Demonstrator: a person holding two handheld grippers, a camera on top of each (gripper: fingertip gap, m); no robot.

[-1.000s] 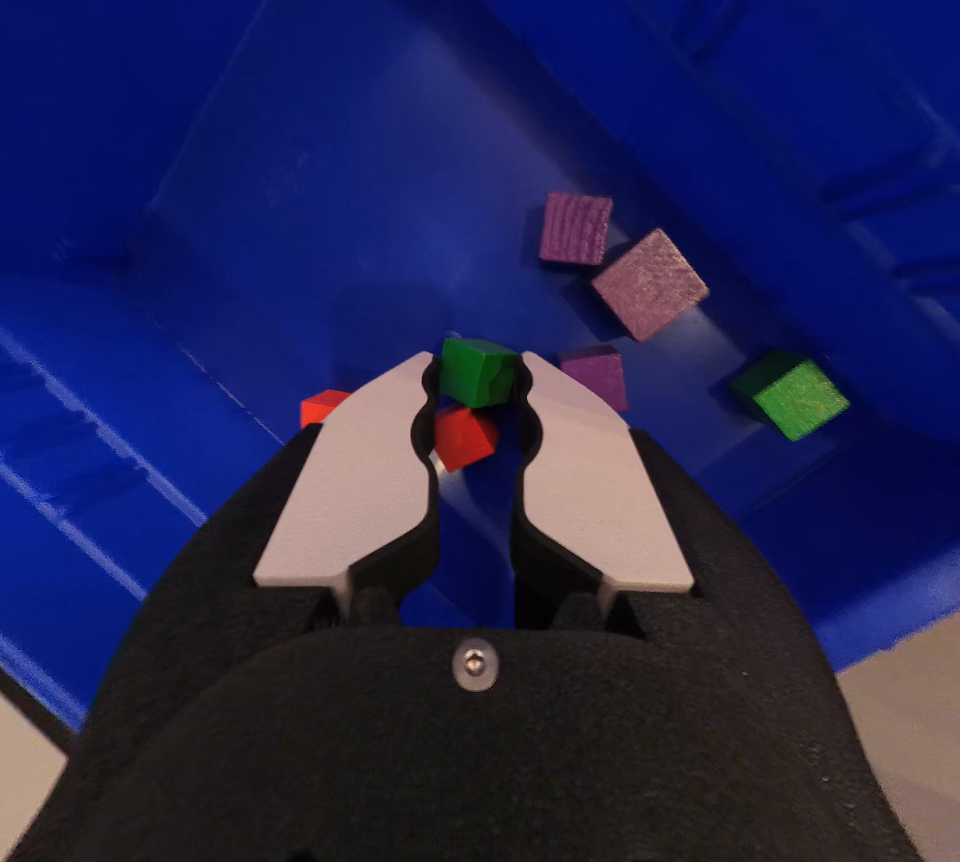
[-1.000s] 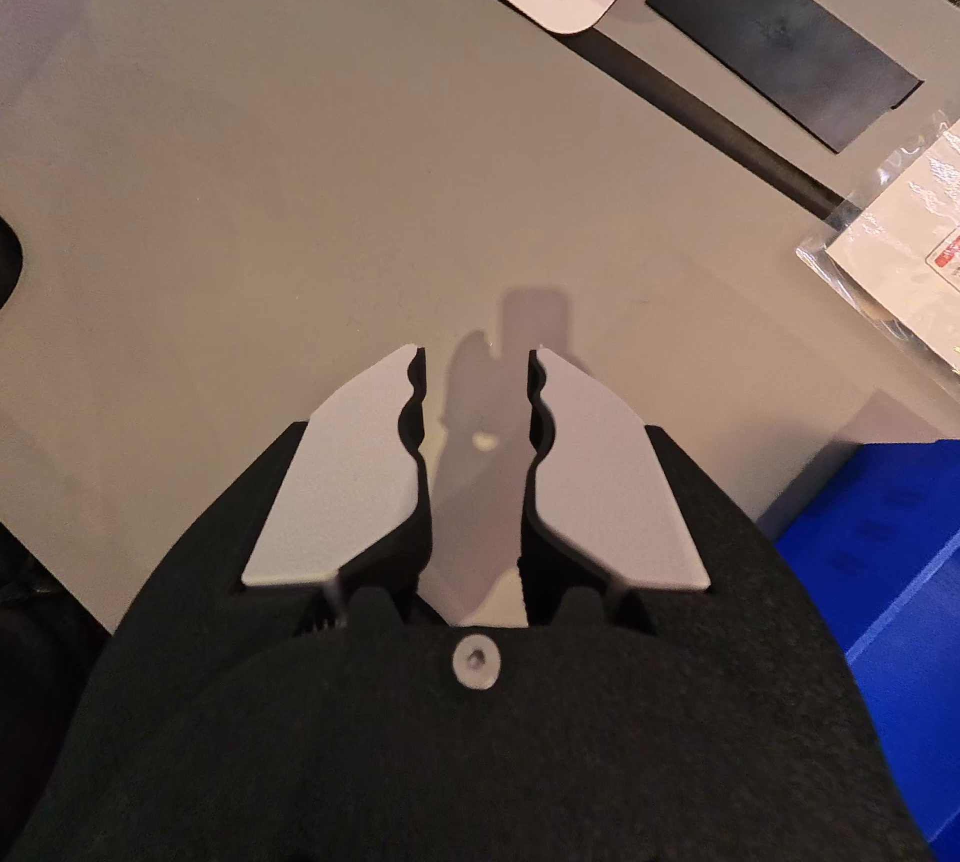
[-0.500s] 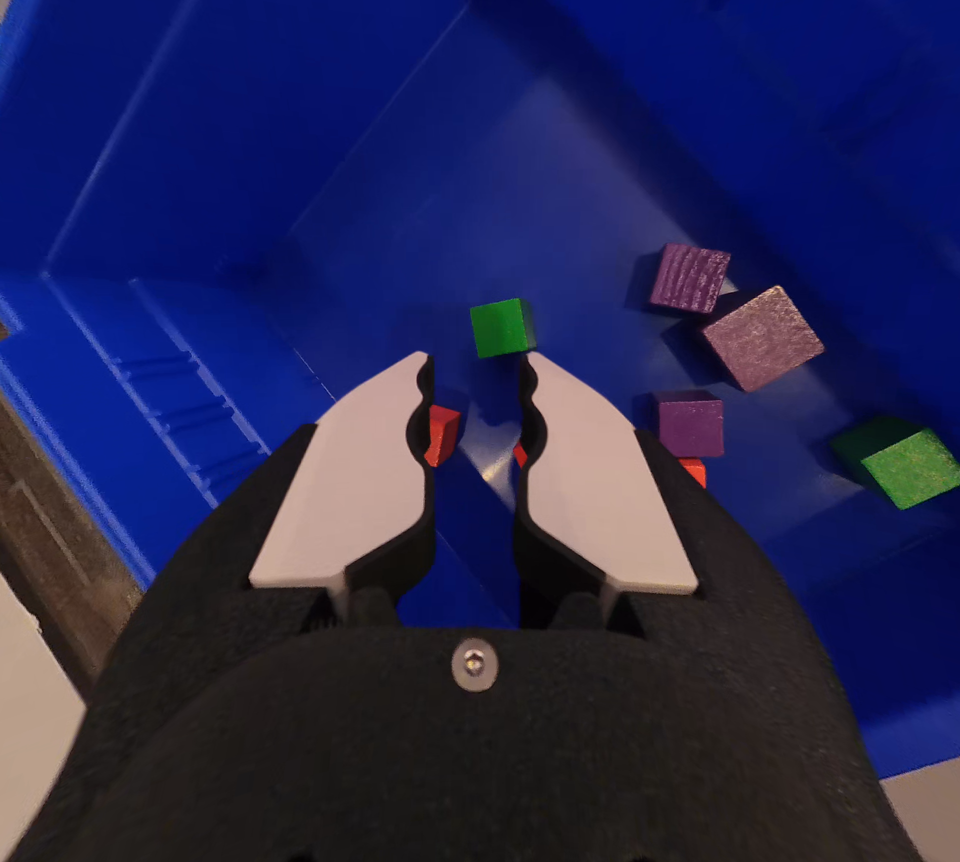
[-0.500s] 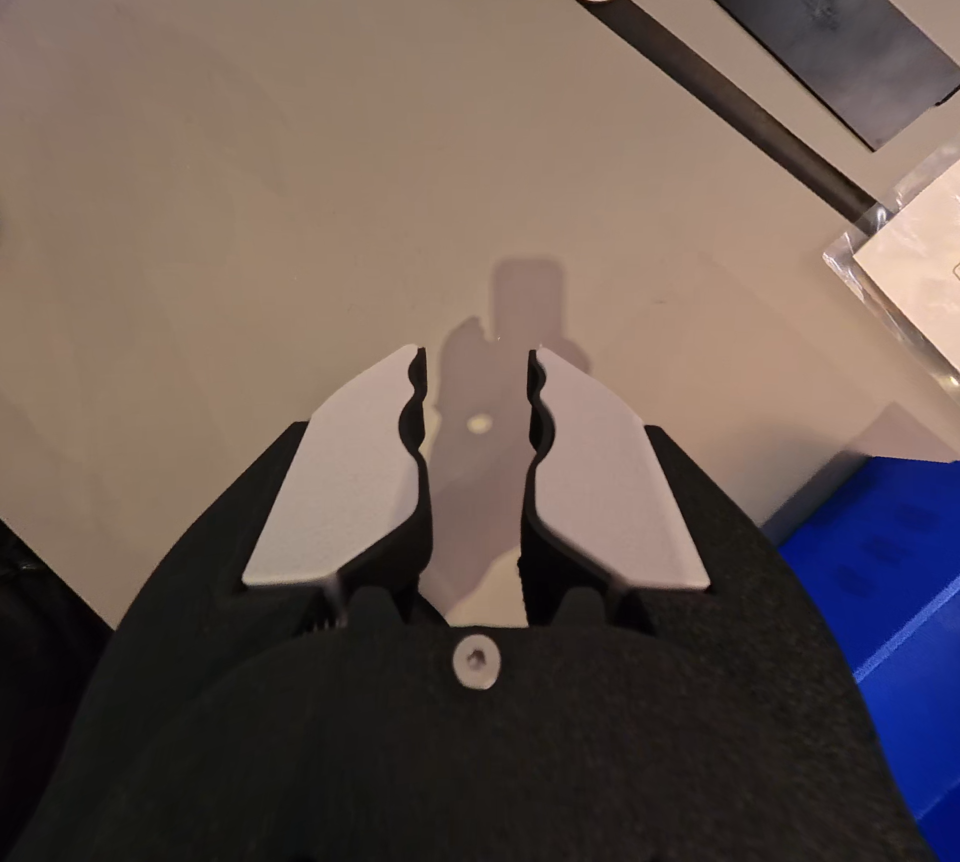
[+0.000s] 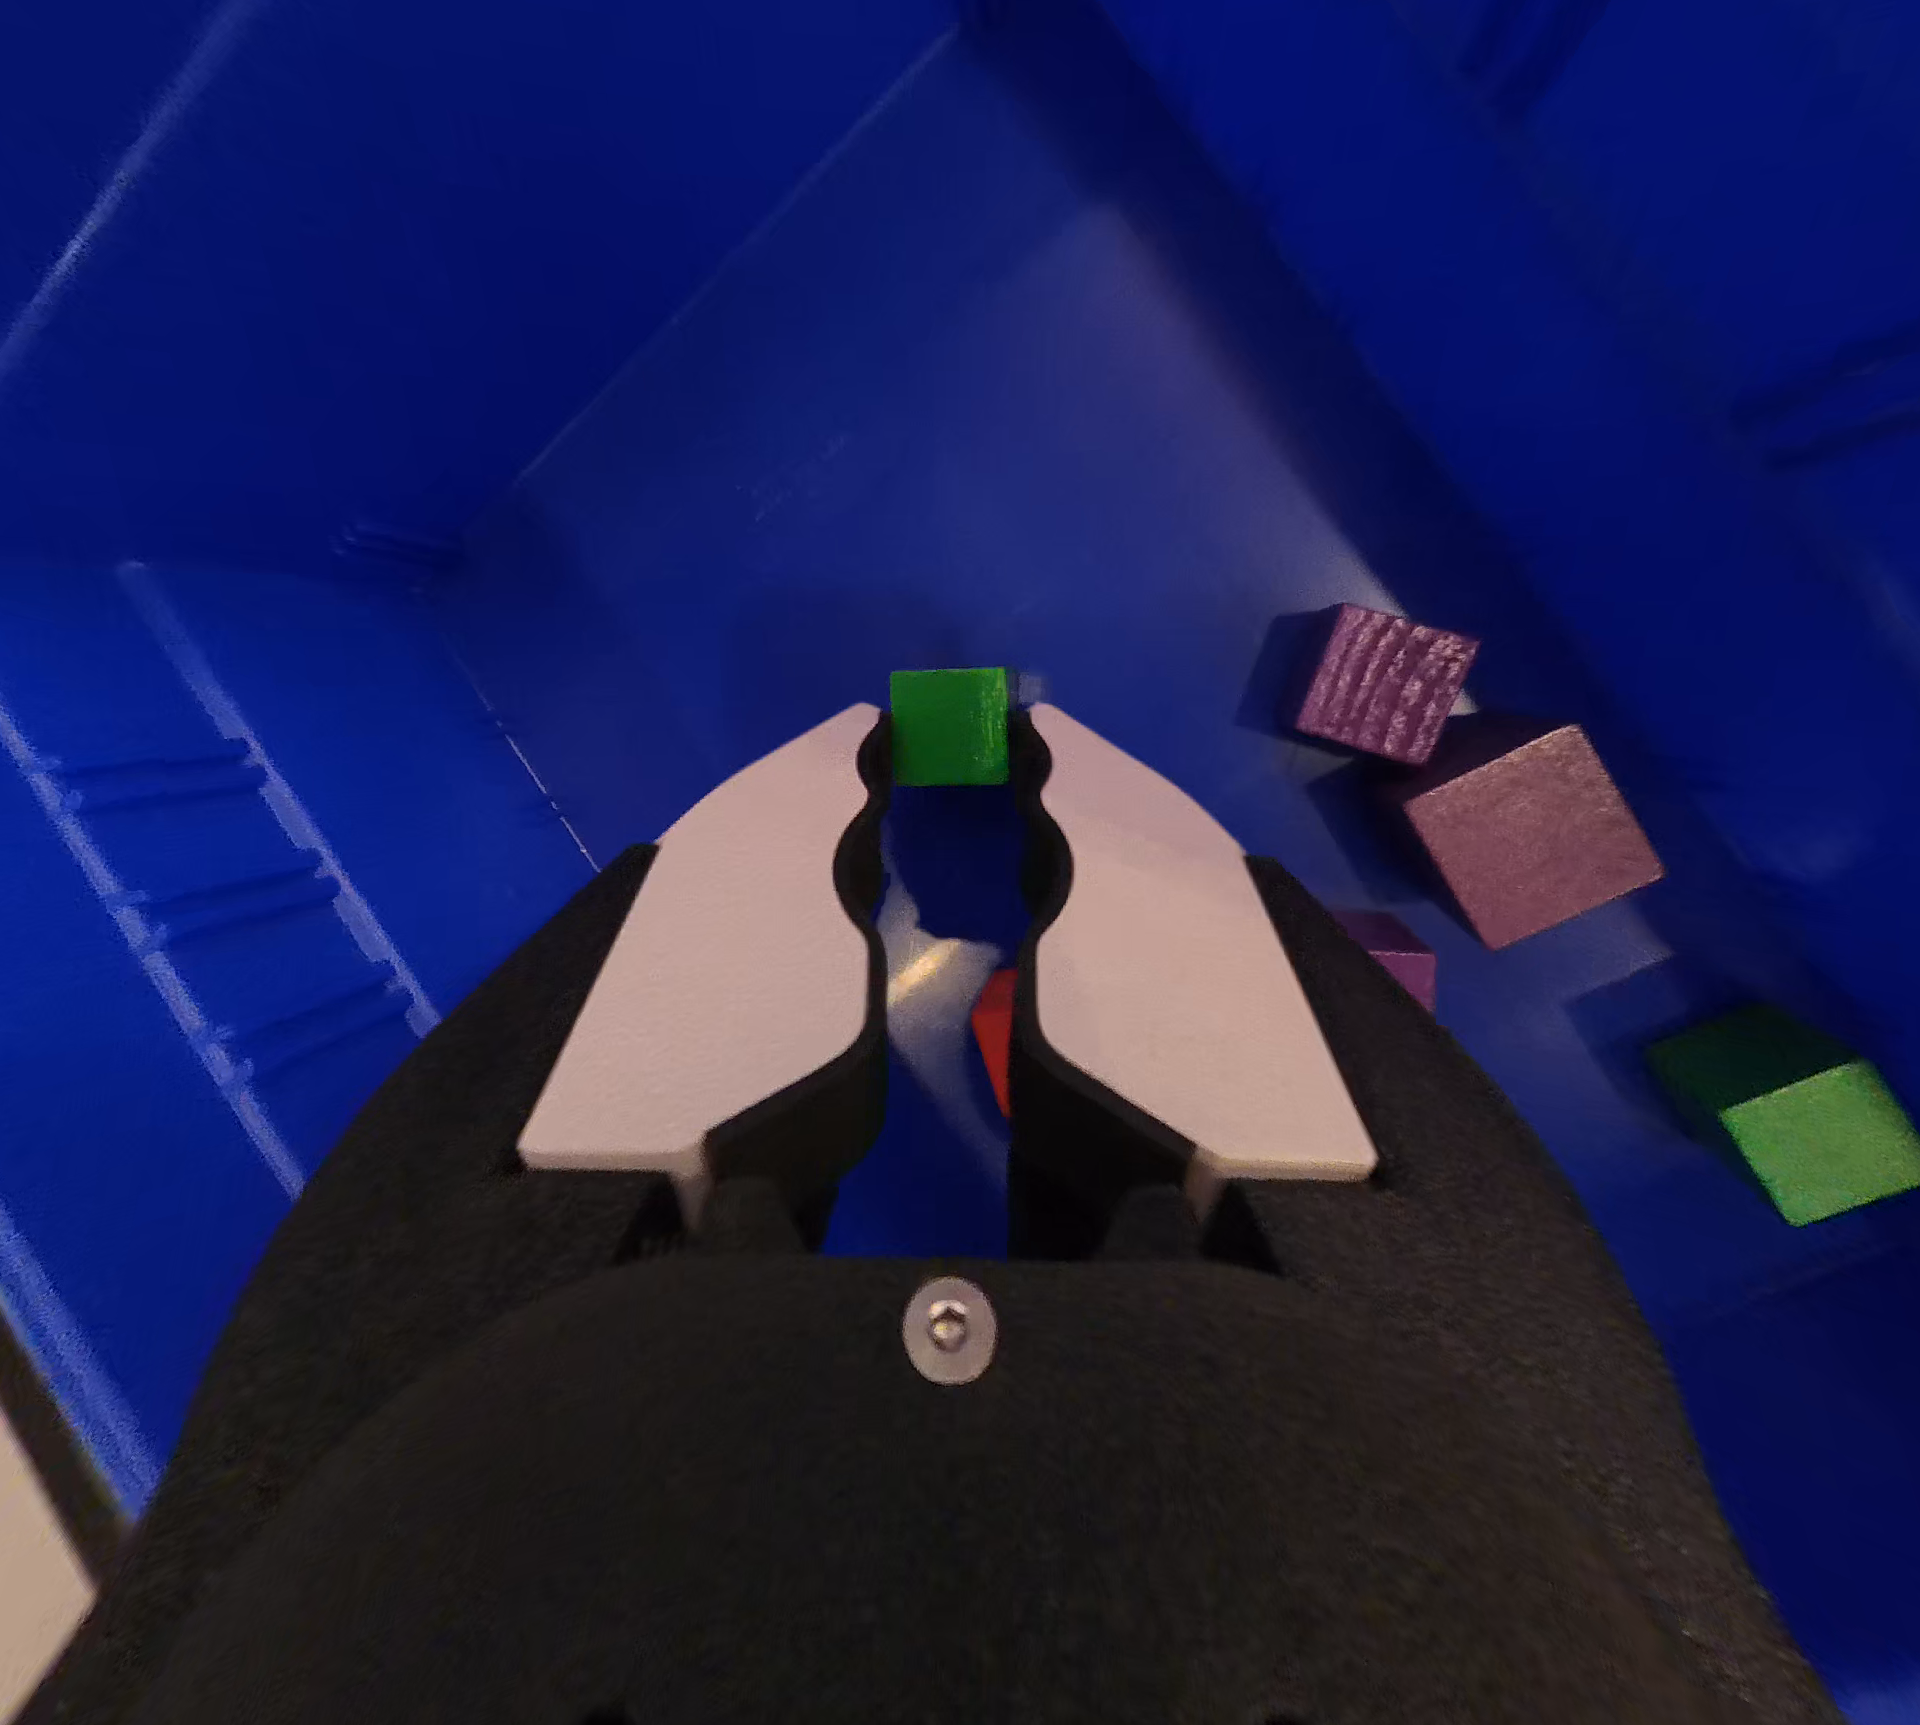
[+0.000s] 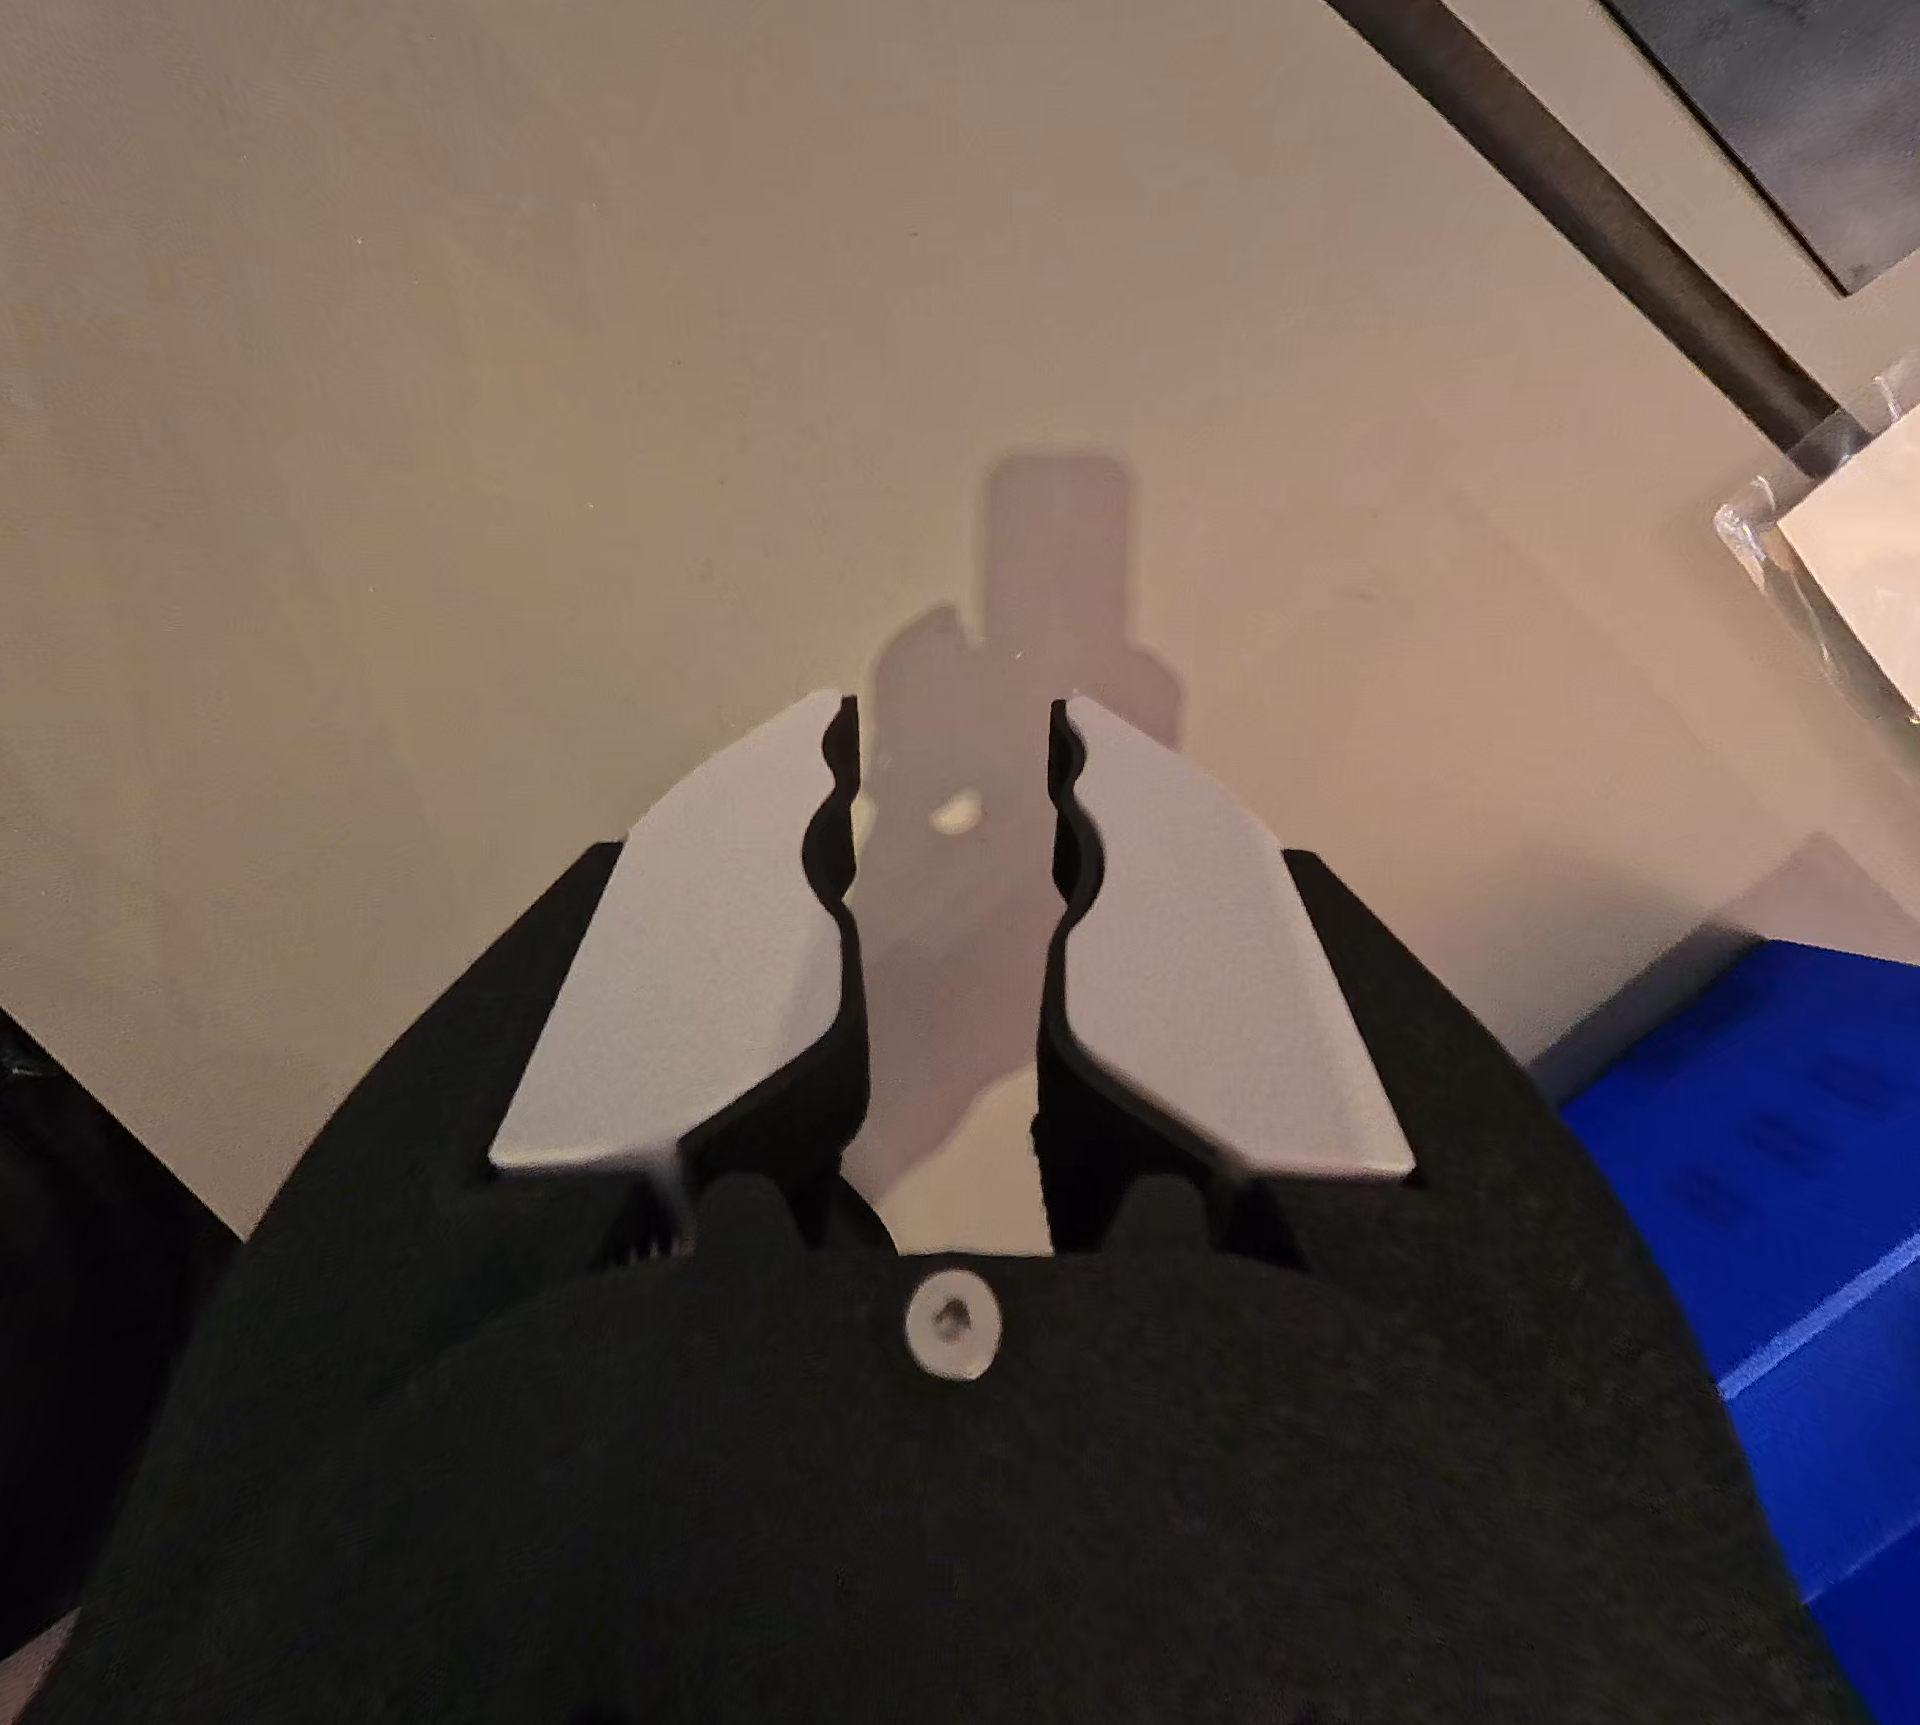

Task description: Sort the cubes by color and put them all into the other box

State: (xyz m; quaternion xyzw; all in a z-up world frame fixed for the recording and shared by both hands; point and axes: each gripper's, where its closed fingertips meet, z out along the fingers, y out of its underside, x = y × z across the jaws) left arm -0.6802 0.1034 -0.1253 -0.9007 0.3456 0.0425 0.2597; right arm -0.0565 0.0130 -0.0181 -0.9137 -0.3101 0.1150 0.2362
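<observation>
Squarely, small green cube (image 5: 949, 726) between left tool (image 5: 951, 719) tips, seemingly gripped

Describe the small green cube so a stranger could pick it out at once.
Look inside the blue box. On its floor, between the tips of the left hand-held gripper, sits the small green cube. The other green cube is bigger and lies far right, past the purple cubes.

A beige table (image 6: 520, 325) carries a blue box (image 6: 1766, 1260), a black pad (image 6: 1714, 13) and a clear sleeve (image 6: 1849, 553).
</observation>
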